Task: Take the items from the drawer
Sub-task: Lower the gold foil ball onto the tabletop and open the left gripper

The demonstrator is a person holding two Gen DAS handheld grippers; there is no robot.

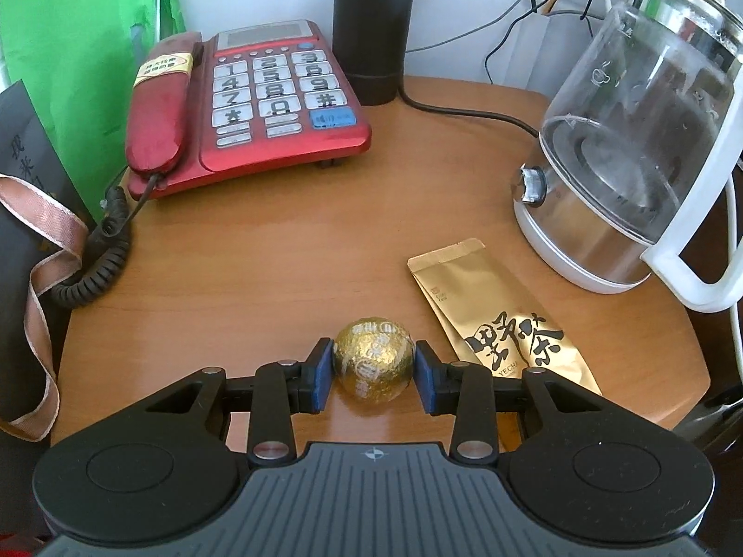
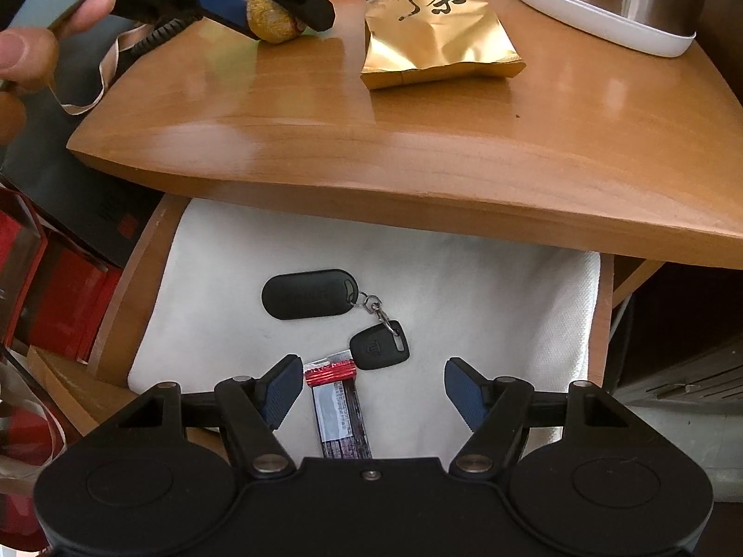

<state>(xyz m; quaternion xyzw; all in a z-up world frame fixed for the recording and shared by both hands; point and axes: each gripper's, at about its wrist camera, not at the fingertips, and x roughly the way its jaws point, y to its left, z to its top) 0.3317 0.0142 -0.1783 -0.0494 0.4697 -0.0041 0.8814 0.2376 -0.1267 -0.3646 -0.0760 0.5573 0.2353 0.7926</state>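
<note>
Currently left claw [image 1: 374,364] is clamped on the gold ball [image 1: 374,362] resting on the table [image 1: 278,255], so release gently to avoid rolling; right claw [image 2: 367,394], jaws apart over the drawer [image 2: 134,278], should close squarely on the sachet [image 2: 341,413].

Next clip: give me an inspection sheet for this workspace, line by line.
Surface: wooden tabletop above open drawer lined with white cloth.
Job's things: gold ball and gold pouch on top; key fob, car key, snack bar in drawer.
Clutter: red phone, glass kettle, dark cup.
Grippers: left gripper jaws around ball; right gripper open over bar.
Cables: coiled phone cord, kettle lead.
Surroundings: green bag.
</note>
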